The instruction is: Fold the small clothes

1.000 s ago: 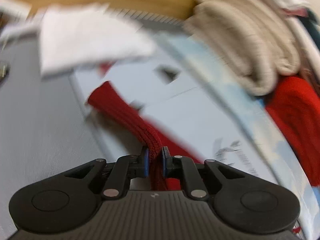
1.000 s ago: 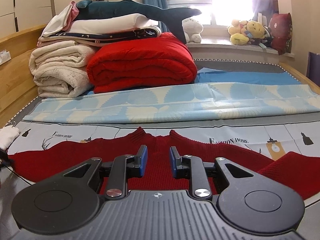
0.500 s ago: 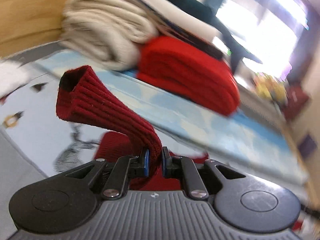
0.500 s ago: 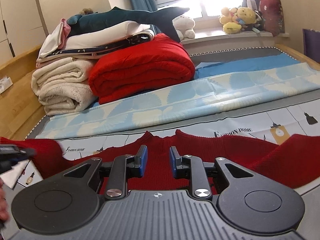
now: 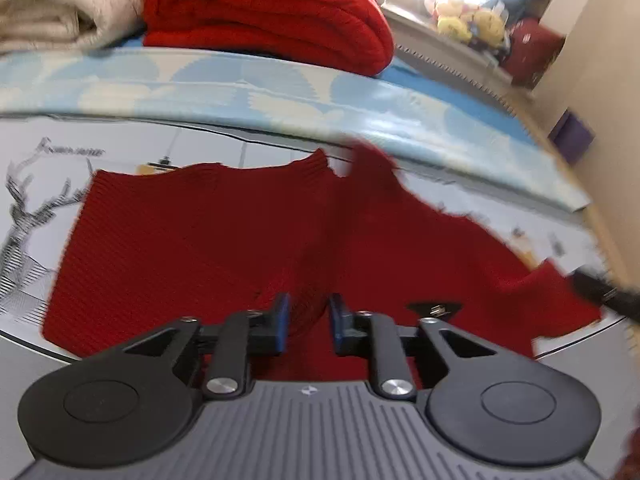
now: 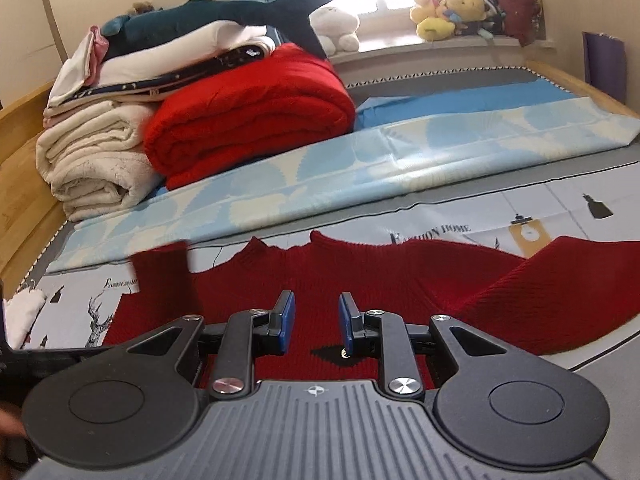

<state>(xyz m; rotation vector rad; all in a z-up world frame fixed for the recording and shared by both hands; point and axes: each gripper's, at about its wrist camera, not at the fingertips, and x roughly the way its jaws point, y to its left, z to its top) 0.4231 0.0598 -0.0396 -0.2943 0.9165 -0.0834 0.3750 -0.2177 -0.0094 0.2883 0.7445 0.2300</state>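
Red sleeve point(image 6: 160, 276) is being let go by the left gripper point(image 5: 306, 322), jaws just opening. It should be laid flat across the sweater point(image 6: 352, 276). The right gripper point(image 6: 316, 324) waits slightly open, holding nothing.

Right gripper point(image 6: 313, 322) parted, empty, over red sweater point(image 6: 360, 276) on printed sheet point(image 6: 568, 216).

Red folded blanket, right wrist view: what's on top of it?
The red blanket carries the edge of a stack of folded bedding, with a dark shark plush lying on top. How far the stack overlaps is hidden.
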